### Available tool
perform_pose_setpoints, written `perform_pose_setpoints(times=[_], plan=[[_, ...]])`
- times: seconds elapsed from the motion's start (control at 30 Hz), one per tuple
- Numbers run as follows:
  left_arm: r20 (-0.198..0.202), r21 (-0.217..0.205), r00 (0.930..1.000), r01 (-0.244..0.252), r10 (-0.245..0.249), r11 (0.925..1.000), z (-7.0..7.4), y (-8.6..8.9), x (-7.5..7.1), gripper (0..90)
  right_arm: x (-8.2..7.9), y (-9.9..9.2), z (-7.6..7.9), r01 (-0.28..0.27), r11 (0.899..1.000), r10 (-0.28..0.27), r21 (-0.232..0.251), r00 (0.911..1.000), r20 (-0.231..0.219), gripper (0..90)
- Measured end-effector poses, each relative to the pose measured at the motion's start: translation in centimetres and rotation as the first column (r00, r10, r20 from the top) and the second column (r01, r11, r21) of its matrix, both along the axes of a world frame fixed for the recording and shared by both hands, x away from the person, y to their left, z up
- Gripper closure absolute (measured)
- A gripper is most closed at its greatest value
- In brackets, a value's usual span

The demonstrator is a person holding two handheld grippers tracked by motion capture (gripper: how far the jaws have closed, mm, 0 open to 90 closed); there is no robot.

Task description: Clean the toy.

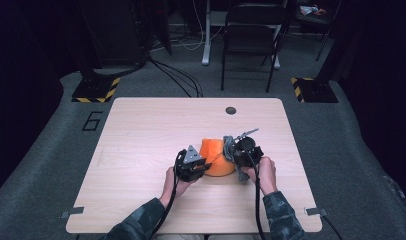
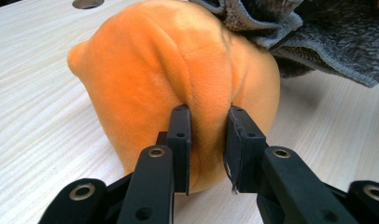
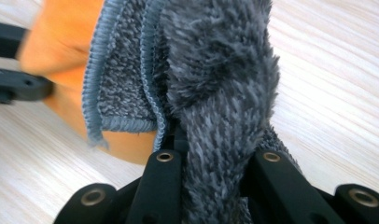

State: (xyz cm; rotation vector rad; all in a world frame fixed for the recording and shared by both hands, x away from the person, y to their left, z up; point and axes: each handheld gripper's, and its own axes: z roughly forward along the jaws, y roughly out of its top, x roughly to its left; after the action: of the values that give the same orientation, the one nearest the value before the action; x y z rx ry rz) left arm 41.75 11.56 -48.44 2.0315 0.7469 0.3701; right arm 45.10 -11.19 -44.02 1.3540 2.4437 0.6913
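Note:
An orange plush toy point(image 1: 214, 156) sits on the wooden table, a little right of centre near the front. My left gripper point(image 1: 197, 167) is shut on it, its jaws pinching a fold of the orange plush point(image 2: 178, 79) from the left side. A grey fluffy cloth point(image 1: 231, 145) lies against the toy's right side. My right gripper point(image 1: 237, 156) is shut on that grey cloth point(image 3: 215, 84), which bunches up between its jaws and hides their tips. In the right gripper view the orange toy point(image 3: 66, 42) shows behind the cloth.
The light wooden table point(image 1: 141, 140) has a round cable hole point(image 1: 231, 110) near its far edge. Beyond the table stand a black chair point(image 1: 251, 40) and stands with yellow-black striped bases point(image 1: 96, 90). Cables run over the grey floor.

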Motion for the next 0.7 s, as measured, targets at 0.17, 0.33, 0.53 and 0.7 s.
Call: perform_pose_setpoints(times=[0.17,0.33,0.53,0.7], plan=[[-0.003,0.001,1.0,-0.007,0.007,1.0,0.0,0.2,0.1,73.2,0.4,-0.8,-0.9,0.039,0.999,-0.04,-0.028,0.9988,-0.03,78.4],[-0.009,-0.009,0.9999,-0.013,0.013,0.9999,-0.1,0.4,0.4,73.3,1.1,-1.7,-4.1,0.082,0.997,-0.082,0.0,0.9926,-0.09,78.3],[-0.021,-0.03,0.9993,-0.031,0.03,0.9991,-0.3,0.6,0.6,72.9,1.5,-2.5,-3.4,0.093,0.996,-0.092,0.01,0.9902,-0.105,78.3],[-0.034,-0.048,0.9985,-0.044,0.042,0.9979,-0.3,1.0,0.9,72.2,0.4,-2.2,0.8,0.04,0.995,-0.036,0.095,0.9985,-0.041,78.2]])
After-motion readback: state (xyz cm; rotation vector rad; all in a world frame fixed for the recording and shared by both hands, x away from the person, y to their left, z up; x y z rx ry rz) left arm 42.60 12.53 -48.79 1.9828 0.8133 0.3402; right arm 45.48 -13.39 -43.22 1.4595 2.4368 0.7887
